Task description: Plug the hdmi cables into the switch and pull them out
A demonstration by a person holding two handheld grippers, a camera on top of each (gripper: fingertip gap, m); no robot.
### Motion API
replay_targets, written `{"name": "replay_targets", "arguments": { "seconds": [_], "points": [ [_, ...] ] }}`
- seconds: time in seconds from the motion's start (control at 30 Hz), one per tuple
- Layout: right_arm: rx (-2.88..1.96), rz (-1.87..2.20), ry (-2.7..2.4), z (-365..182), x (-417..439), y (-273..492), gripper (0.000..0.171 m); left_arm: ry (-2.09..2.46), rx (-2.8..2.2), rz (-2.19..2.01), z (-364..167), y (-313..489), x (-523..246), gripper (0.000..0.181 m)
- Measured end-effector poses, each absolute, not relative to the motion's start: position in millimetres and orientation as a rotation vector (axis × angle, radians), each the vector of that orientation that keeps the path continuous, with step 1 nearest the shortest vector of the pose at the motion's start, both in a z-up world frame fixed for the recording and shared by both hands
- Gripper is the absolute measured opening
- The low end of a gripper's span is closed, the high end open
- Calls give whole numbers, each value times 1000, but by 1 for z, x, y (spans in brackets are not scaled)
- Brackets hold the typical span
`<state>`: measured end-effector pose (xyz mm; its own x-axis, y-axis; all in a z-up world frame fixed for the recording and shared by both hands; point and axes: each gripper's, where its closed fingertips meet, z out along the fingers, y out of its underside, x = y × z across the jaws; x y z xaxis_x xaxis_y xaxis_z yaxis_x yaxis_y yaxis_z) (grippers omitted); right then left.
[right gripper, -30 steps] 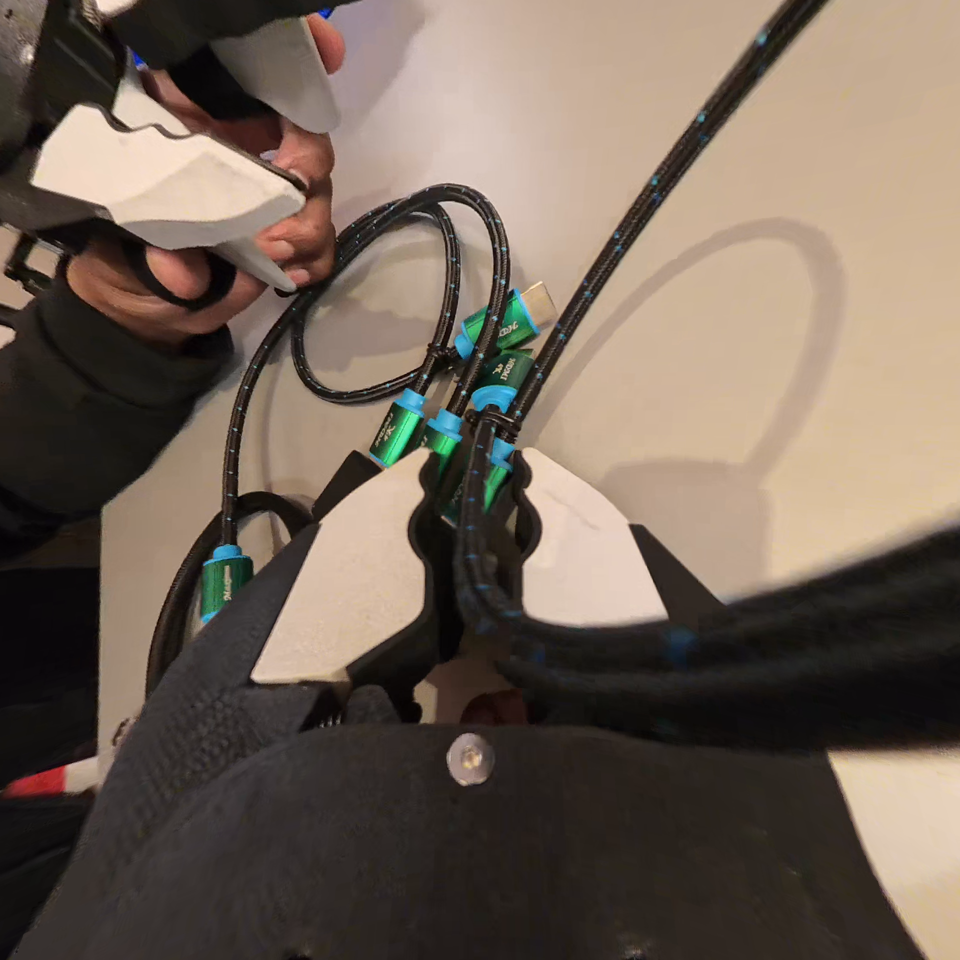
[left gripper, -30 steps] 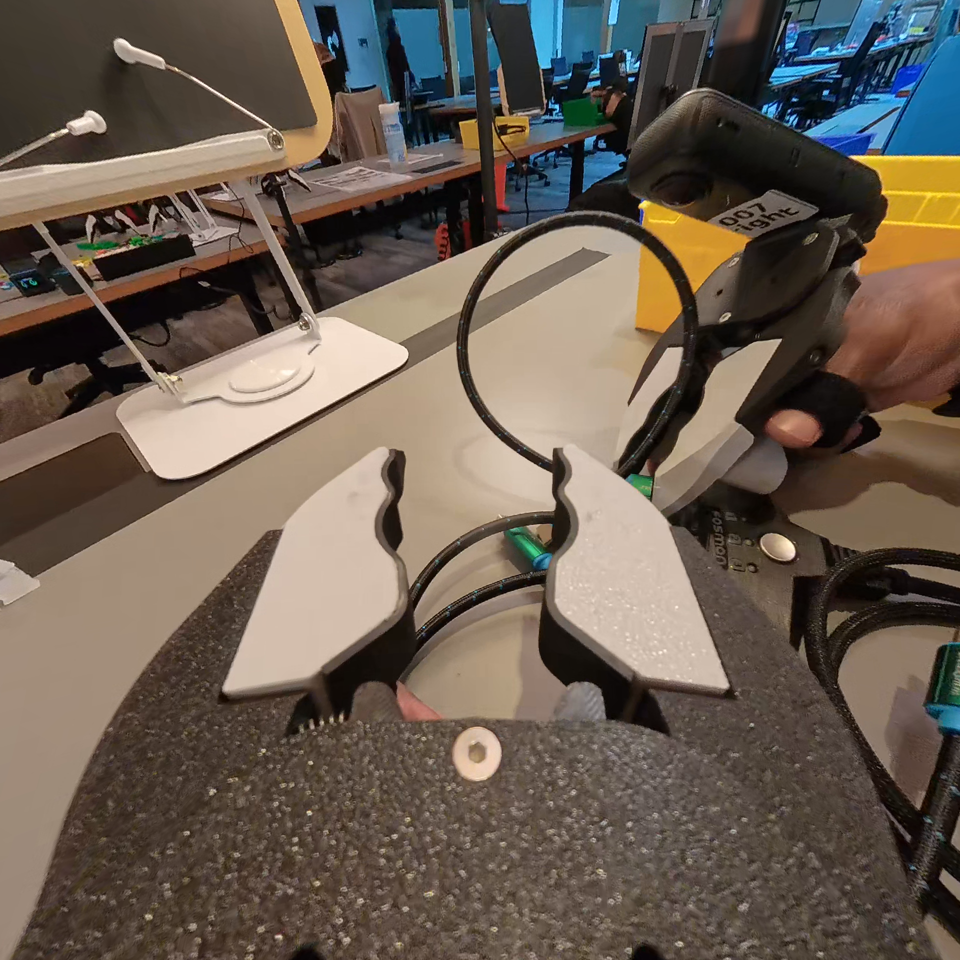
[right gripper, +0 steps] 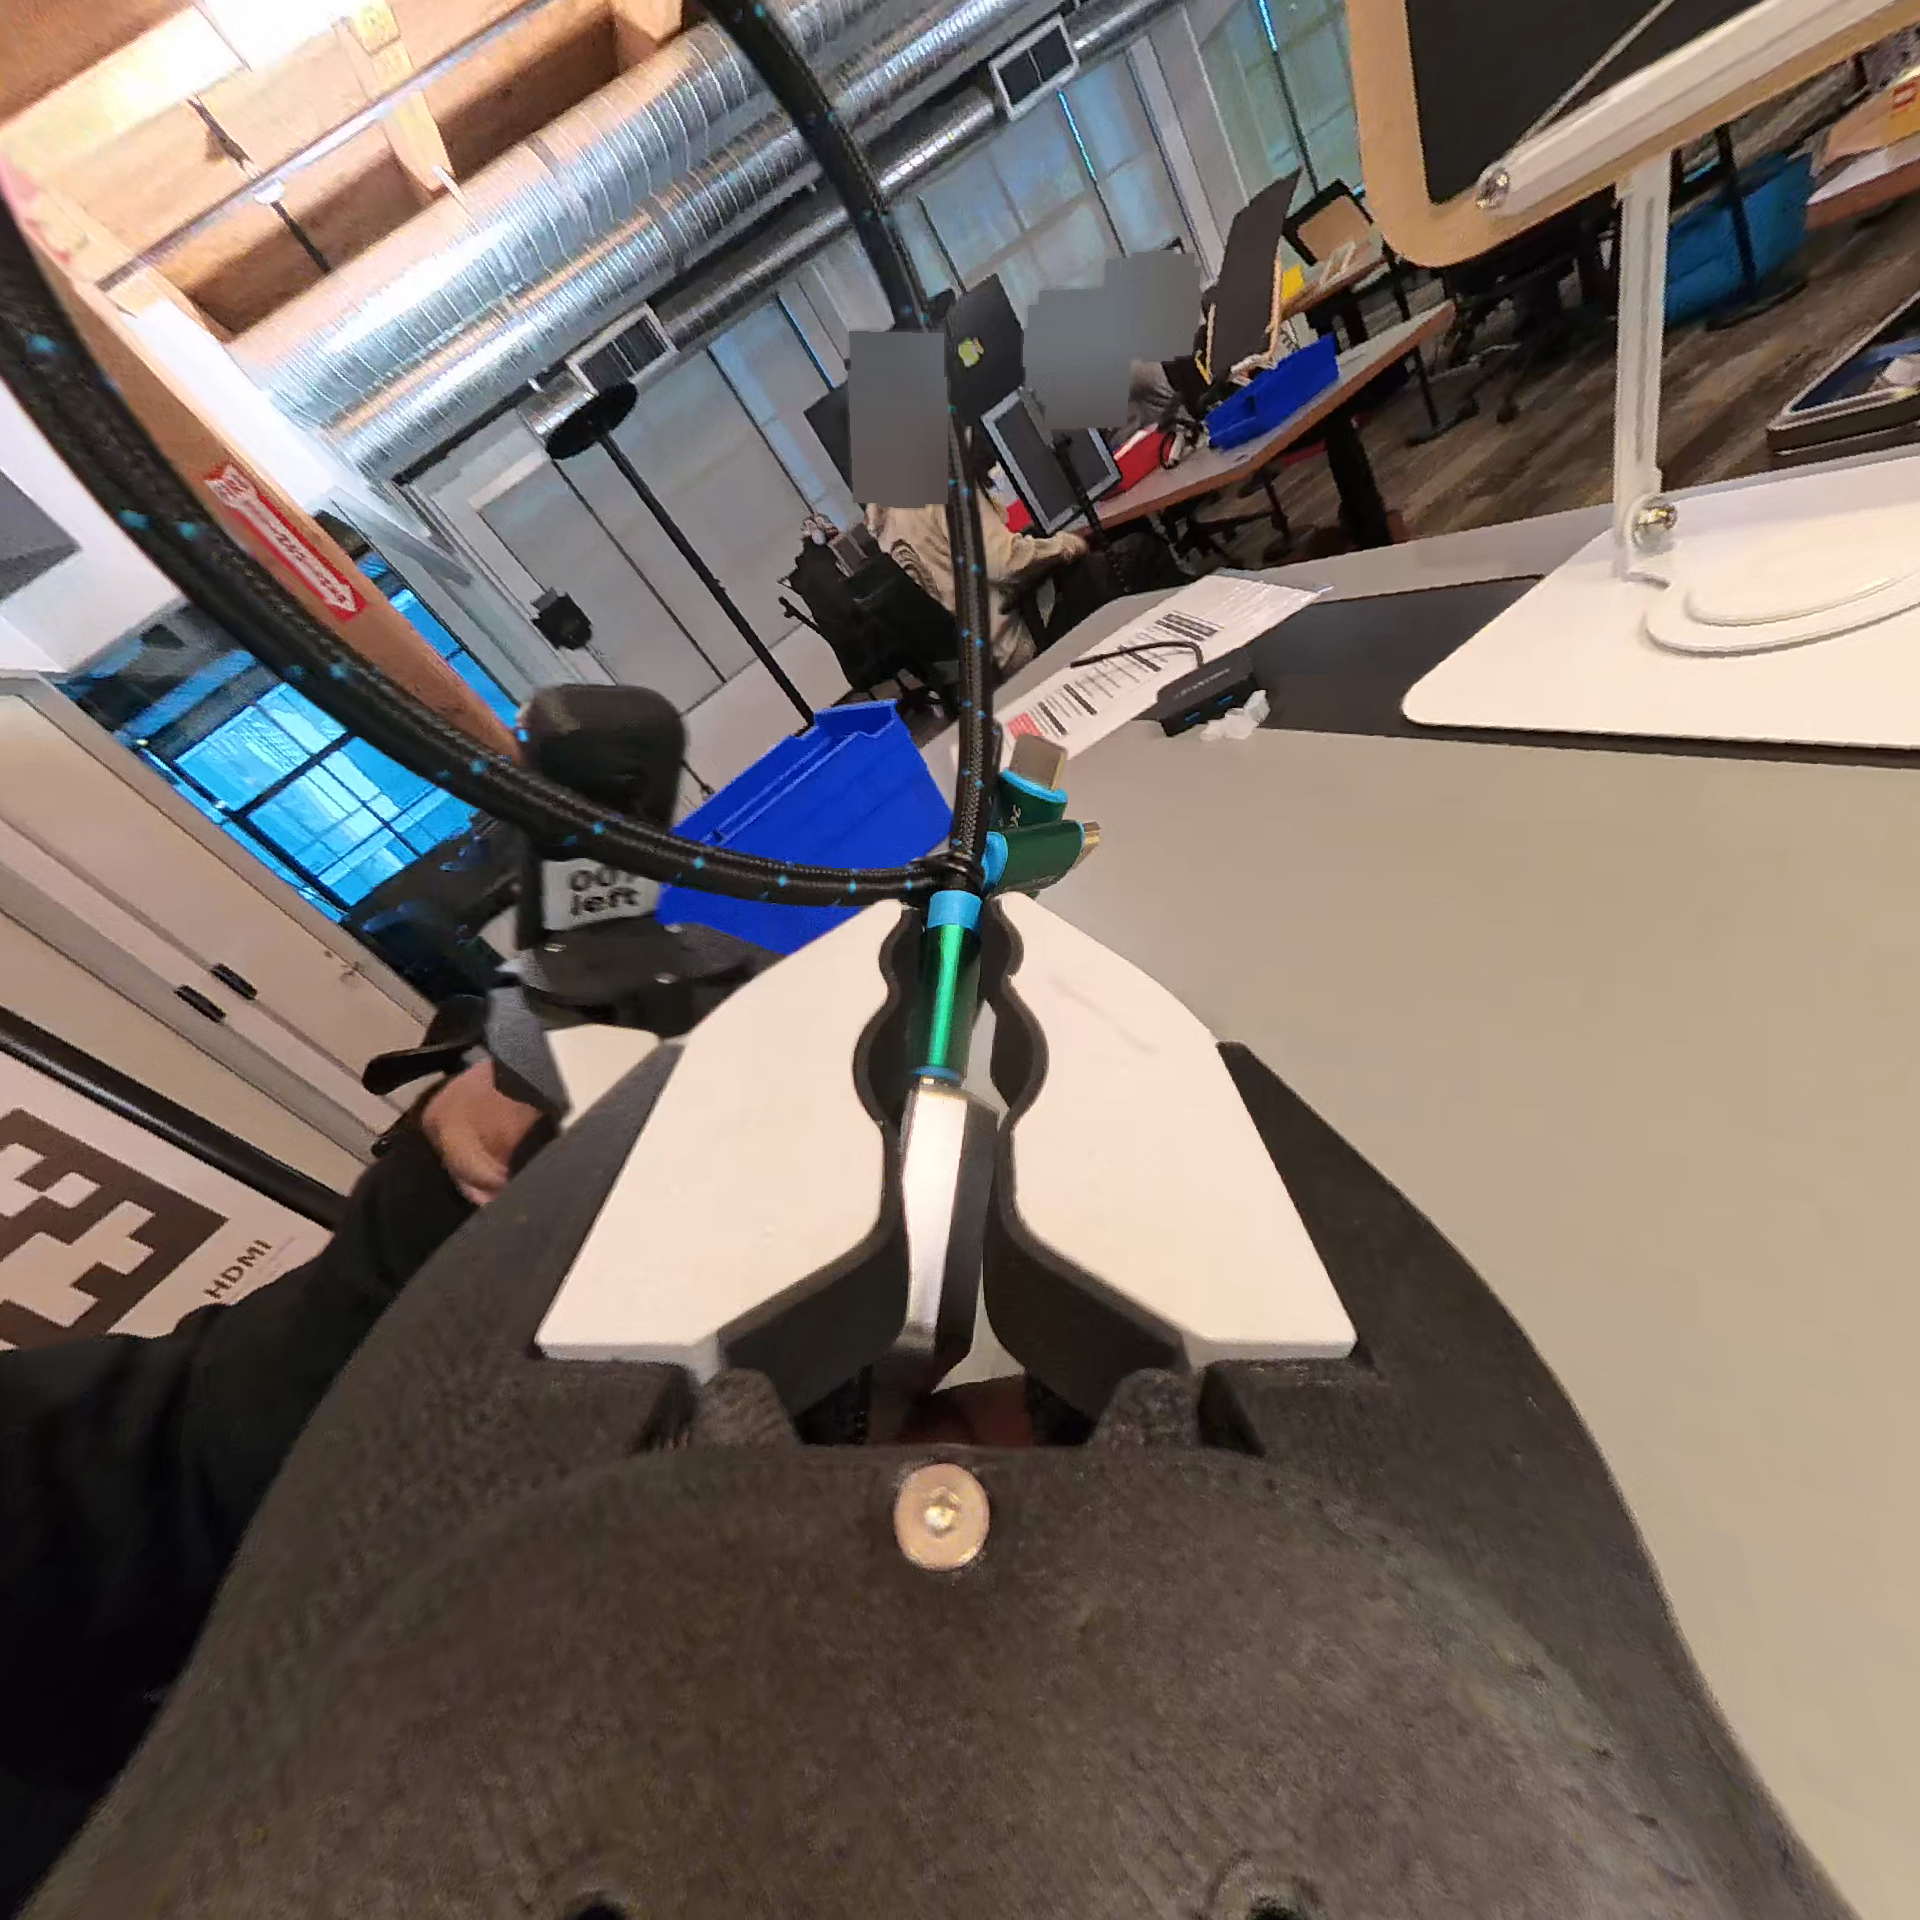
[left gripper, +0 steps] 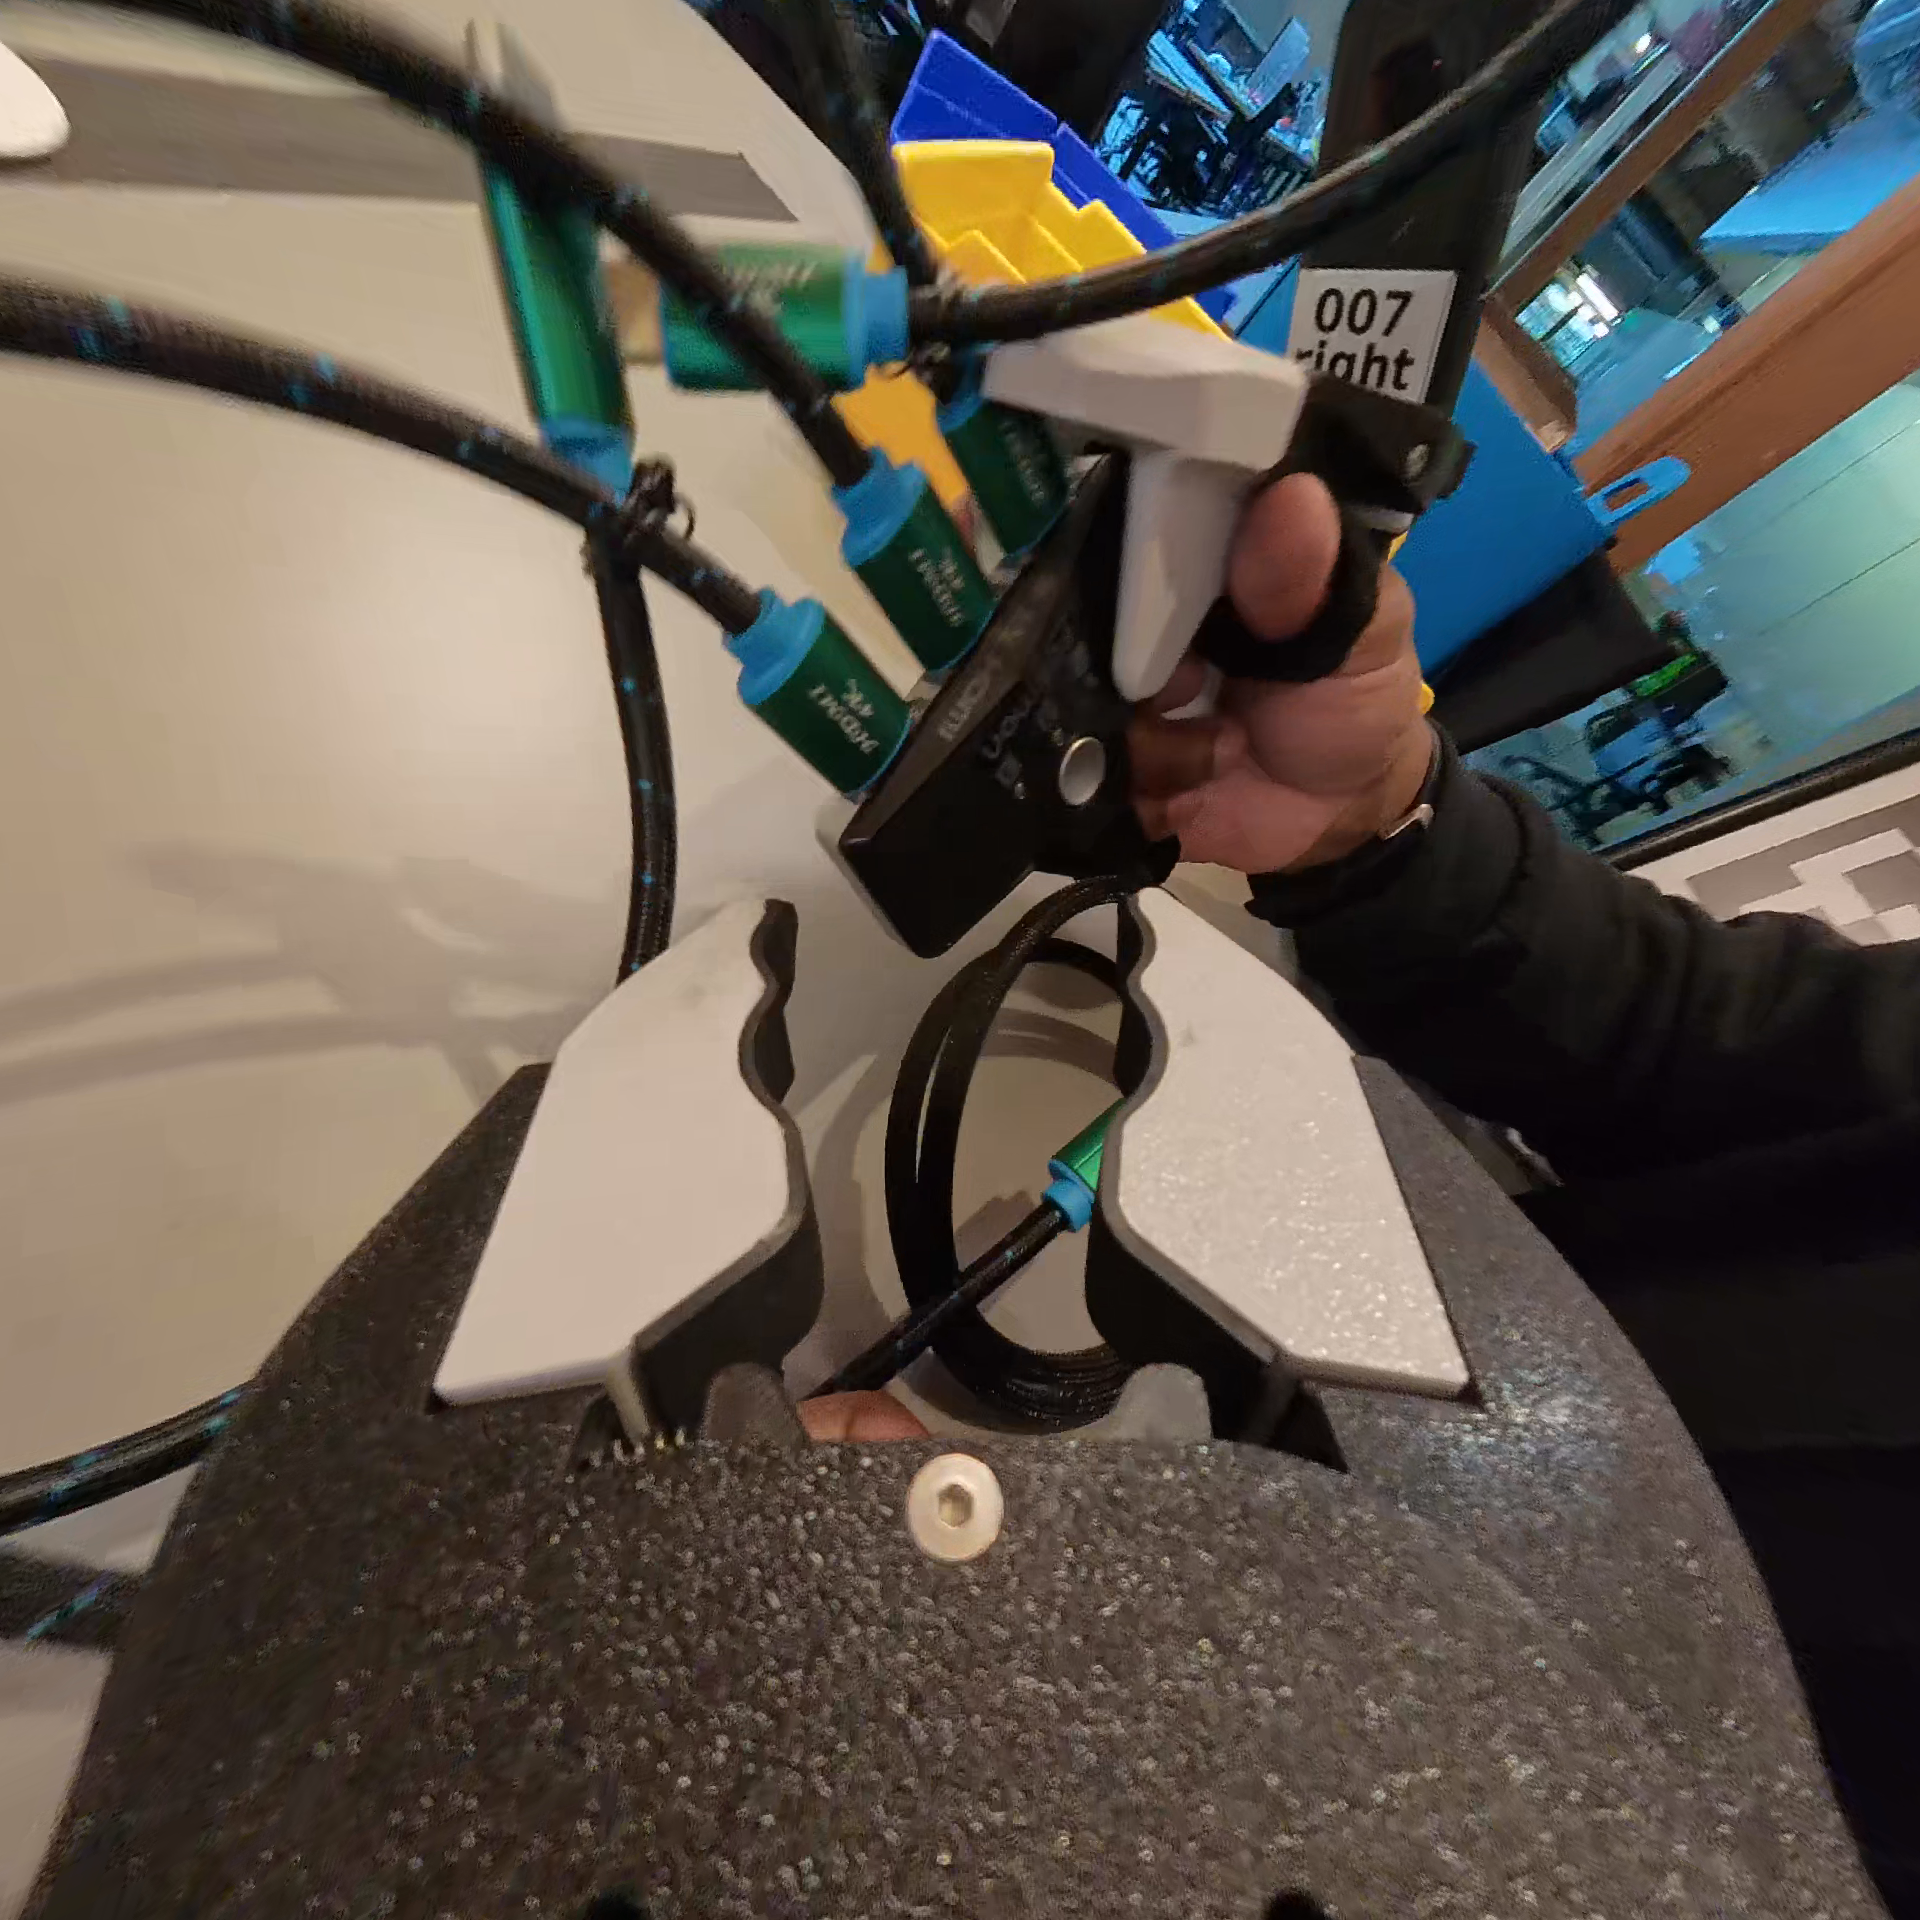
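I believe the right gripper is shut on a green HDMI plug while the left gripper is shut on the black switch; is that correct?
Not quite: the left gripper is open and holds nothing, as the left wrist view shows; the black switch lies beyond its fingertips. The right gripper is indeed shut on a green HDMI plug.

- Left gripper [left gripper: 954, 1023]: two pale grey wavy-edged fingers [left gripper: 665, 1164] on a black speckled foam-textured body, one silver hex screw [left gripper: 954, 1521] centred.
- Right gripper [right gripper: 948, 1049]: matching build, white label on its black housing.
- Person's hand [left gripper: 1299, 727]: black sleeve [left gripper: 1621, 1039], black finger loop.
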<state>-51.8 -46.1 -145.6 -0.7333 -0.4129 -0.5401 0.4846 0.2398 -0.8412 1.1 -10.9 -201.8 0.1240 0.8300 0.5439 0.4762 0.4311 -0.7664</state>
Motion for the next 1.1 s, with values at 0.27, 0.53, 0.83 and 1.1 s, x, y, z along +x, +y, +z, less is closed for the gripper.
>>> {"name": "replay_targets", "arguments": {
  "seconds": [0.27,0.53,0.83,1.1],
  "points": [
    [21,-1609,1677,-129,-41,-39,11,-1500,-1091,319,-207,-9,-10,62],
    [-4,-1576,1584,-125,-29,-36,11,-1292,-808,141,-178,9,-24,75],
    [-27,-1516,1549,-131,-19,-36,11,-1320,-783,122,-191,3,-26,56],
    [-134,-1471,1390,-110,-2,-21,11,-1279,-1181,322,-192,18,-17,65]
  ]
}}
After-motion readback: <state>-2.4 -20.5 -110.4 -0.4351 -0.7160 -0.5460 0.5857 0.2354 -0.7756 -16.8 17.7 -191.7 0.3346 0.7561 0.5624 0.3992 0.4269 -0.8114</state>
